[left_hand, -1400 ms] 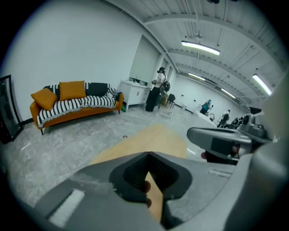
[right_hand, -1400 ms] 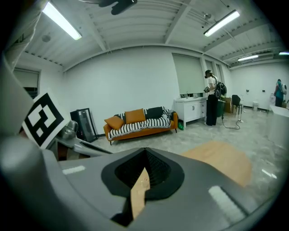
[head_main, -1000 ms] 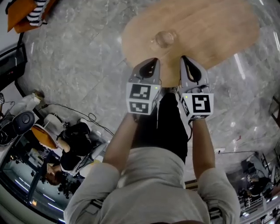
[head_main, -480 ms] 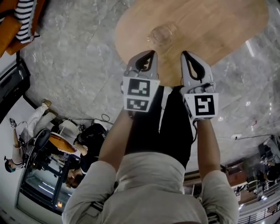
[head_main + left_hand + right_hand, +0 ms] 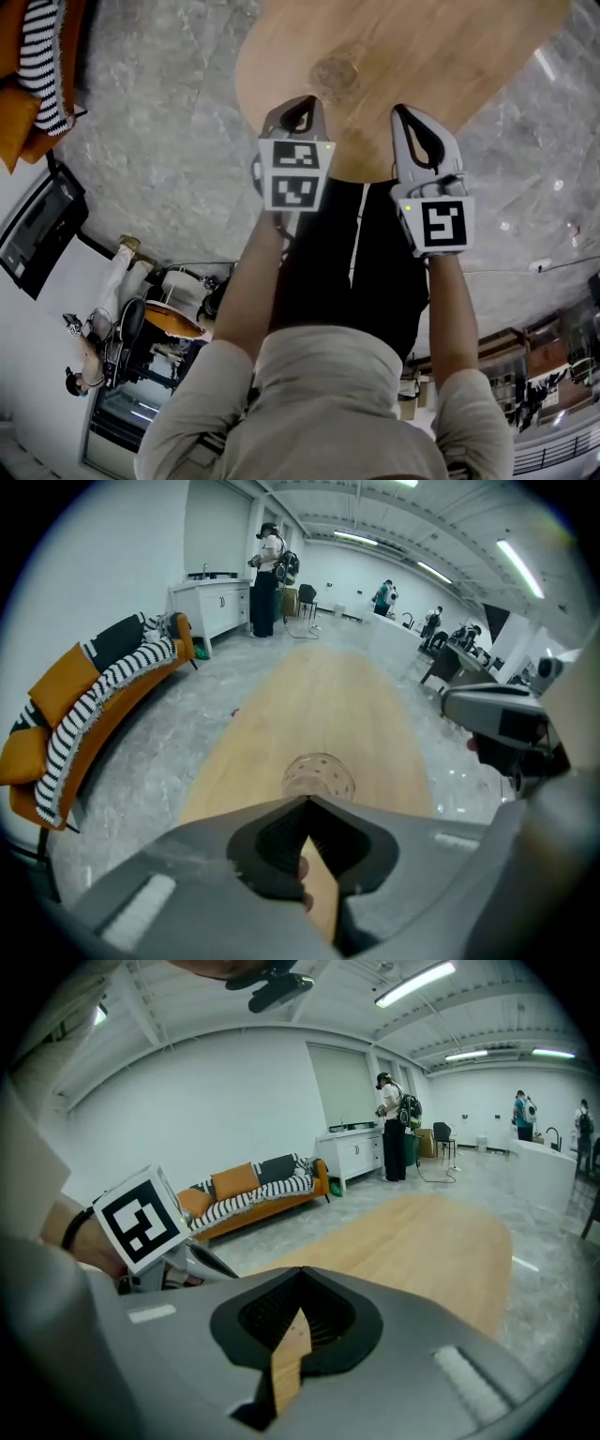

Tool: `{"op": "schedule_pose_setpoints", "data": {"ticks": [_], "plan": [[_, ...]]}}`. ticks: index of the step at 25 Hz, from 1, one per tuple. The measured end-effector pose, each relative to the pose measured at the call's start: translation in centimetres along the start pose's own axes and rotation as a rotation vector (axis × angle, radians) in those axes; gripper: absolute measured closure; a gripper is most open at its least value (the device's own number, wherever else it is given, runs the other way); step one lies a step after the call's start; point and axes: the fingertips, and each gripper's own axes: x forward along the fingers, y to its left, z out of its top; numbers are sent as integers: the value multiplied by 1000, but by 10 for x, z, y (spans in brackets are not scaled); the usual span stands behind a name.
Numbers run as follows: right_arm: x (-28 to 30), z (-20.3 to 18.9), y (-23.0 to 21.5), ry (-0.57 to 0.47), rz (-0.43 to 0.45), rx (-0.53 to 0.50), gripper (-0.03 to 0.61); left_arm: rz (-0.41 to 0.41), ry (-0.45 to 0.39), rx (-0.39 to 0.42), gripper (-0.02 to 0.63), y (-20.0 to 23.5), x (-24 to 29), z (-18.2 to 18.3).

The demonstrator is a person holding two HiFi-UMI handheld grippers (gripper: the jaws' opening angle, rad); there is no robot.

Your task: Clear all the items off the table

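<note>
The clear glass stands upright on the wooden table, near its close edge, just ahead of the left gripper and apart from it. That claw's jaws are pressed together at the tips, holding nothing. The right gripper, beside it, also has its jaws closed and empty; the glass lies ahead and to its left.
</note>
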Motion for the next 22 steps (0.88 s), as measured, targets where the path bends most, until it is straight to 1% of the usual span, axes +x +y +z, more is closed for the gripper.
{"op": "schedule_pose_setpoints", "data": {"ticks": [2, 4, 8, 11, 12, 15, 22], "plan": [[3, -5, -1, 3, -1, 16, 572, 22, 20, 9, 593, 6, 8, -1], [4, -6, 0, -1, -2, 26, 572, 24, 33, 6, 593, 9, 14, -1], [10, -12, -3, 5, -9, 42, 572, -2, 85, 0, 587, 15, 28, -4], [14, -15, -12, -1, -31, 57, 572, -17, 140, 16, 538, 20, 38, -7], [15, -15, -14, -1, -39, 60, 572, -19, 152, 19, 532, 23, 40, -7], [15, -13, -17, -4, -56, 66, 572, -27, 171, 17, 532, 30, 44, -6], [8, -8, -20, -11, -65, 73, 572, -68, 211, 28, 532, 24, 49, -2]]}}
